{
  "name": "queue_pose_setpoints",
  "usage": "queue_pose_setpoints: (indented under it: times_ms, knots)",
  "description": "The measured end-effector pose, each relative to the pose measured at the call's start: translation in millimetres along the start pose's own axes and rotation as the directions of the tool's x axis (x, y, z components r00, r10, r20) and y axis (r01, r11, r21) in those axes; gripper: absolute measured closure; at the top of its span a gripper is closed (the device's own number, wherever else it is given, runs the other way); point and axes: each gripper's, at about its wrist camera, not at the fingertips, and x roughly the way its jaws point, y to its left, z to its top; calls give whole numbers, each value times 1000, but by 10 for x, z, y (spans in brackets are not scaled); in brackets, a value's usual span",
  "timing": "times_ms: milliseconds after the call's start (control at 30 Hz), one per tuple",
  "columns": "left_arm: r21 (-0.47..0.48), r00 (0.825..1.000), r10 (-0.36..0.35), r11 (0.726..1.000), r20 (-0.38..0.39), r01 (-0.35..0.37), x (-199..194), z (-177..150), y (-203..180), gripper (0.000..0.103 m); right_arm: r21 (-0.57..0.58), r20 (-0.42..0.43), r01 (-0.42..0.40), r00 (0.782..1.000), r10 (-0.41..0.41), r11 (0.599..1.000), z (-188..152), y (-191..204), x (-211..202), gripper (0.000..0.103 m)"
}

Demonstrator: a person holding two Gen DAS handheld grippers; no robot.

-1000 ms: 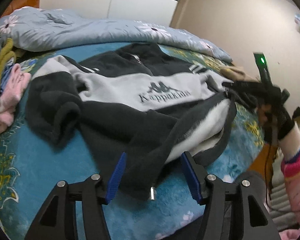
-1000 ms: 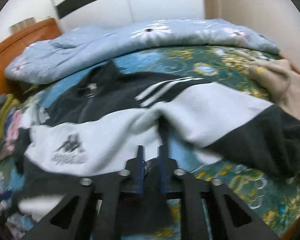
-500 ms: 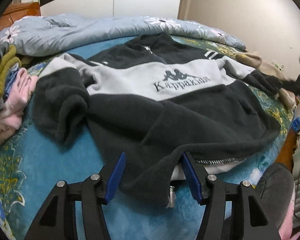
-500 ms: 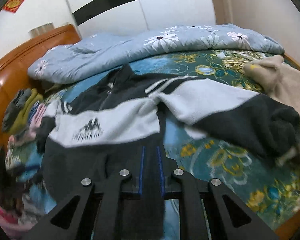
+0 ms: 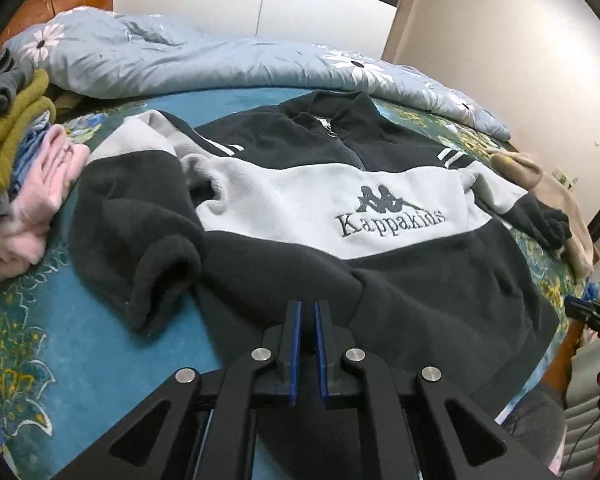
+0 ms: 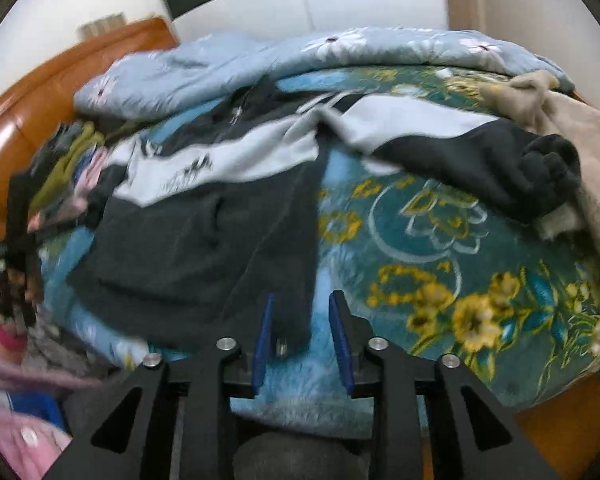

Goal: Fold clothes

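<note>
A black and grey fleece sweatshirt (image 5: 340,216) with a "Kappakids" logo lies spread front-up on the bed. Its left sleeve (image 5: 140,248) is bunched toward the pile of clothes. My left gripper (image 5: 307,312) is shut on the sweatshirt's bottom hem at the near edge. My right gripper (image 6: 303,320) is open, with the hem's right corner (image 6: 292,332) lying loose between its fingers. The sweatshirt (image 6: 204,248) shows blurred in the right wrist view, its right sleeve (image 6: 500,168) stretched toward a beige garment.
A blue floral blanket (image 5: 40,320) covers the bed. A light blue quilt (image 5: 180,60) is bunched at the far side. Folded clothes (image 5: 16,168) are stacked at the left. A beige garment (image 6: 572,136) lies at the right. A wooden headboard (image 6: 40,92) stands behind.
My left gripper has closed on the bottom hem. My right gripper has opened and let go of the hem's right corner. The sweatshirt has been pulled flat and spread out.
</note>
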Motion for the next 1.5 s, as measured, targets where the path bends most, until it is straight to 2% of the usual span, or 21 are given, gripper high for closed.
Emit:
queue_pose_setpoints:
  times_ms: [67,200,433,533,600,700,800,867,1000,1200,1333,1400,1500]
  knots:
    - [-14,1000,-17,1000,-3,16,-13,-14,21,95,-23,-53,14,998,-15,1000,-90,26,100,73]
    - [-39,999,-47,998,-10,46,-30,-41,49,95,-67,-87,59,994,-64,996,-156,103,232,73]
    - [-2,997,-82,997,-5,82,-148,-128,-34,92,38,21,52,998,-53,998,89,77,349,73]
    - [27,994,-105,994,5,105,-223,-186,-90,77,91,75,43,996,-49,995,284,46,328,73]
    - [47,992,-122,992,11,121,-271,-226,-135,62,107,96,54,993,-64,993,433,45,340,73]
    - [83,993,-118,990,21,115,-313,-267,-222,53,108,104,75,991,-86,991,680,73,405,85]
    - [119,993,-112,987,32,108,-353,-306,-311,45,121,119,99,986,-114,988,902,84,446,85]
    - [144,993,-109,984,39,102,-379,-332,-369,43,138,132,104,984,-123,985,1032,76,455,85]
    - [152,997,-58,987,41,51,-347,-387,-373,42,184,155,100,979,-129,978,1252,39,441,85]
    - [173,996,-88,981,23,83,-348,-471,-449,41,245,180,95,973,-142,965,1547,-17,393,85]
    - [217,997,-66,975,34,57,-296,-471,-633,41,225,183,101,973,-143,969,1629,46,386,85]
    - [257,998,45,965,52,-57,-218,-487,-692,41,215,186,103,972,-145,971,1640,71,377,85]
    - [287,979,177,937,100,-199,-165,-526,-713,41,220,184,100,973,-142,970,1620,52,353,85]
